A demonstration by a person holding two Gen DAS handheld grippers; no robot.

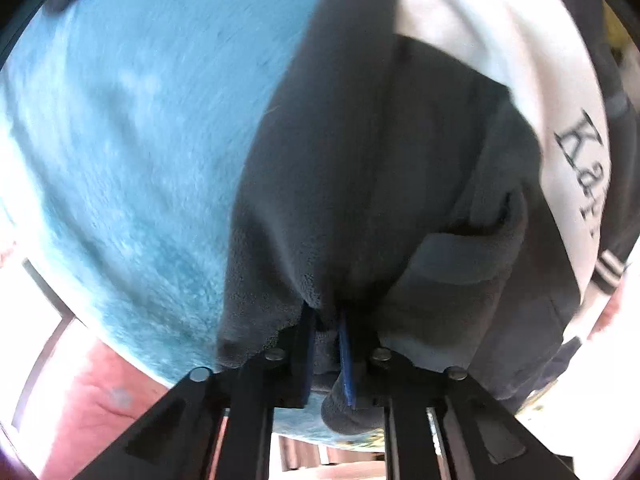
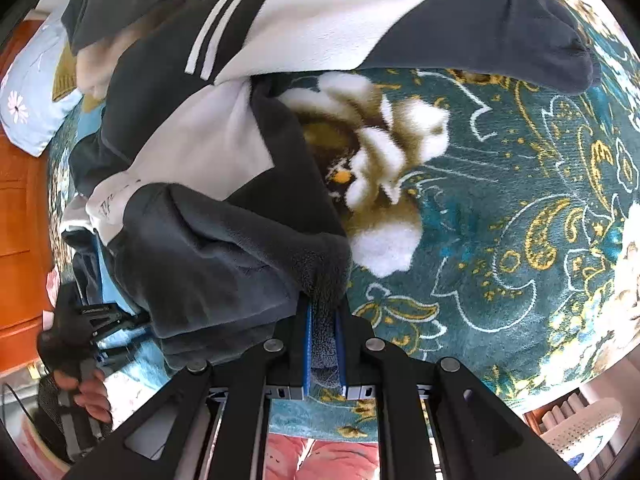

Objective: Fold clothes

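Pinching grey fleece hem, both grippers nearly closed: left gripper [image 1: 326, 316] btm centre of its view, right gripper [image 2: 322, 312] likewise. Dark/white sweatshirt [image 2: 224, 152] fills upper left, draped over teal floral blanket [image 2: 500, 200].

The left gripper [image 1: 326, 320] had its two blue-padded fingers [image 1: 347, 354] drawn close together, pinching a fold of the dark grey fleece garment [image 1: 360, 184] between them. The right gripper [image 2: 323, 312] was likewise clamped on an edge of the same fleece, its blue pads [image 2: 307, 352] pressing the cloth from both sides. In the right wrist view, the person's left hand [image 2: 86, 394], in a dark fingerless glove, gripped the handle of the left tool
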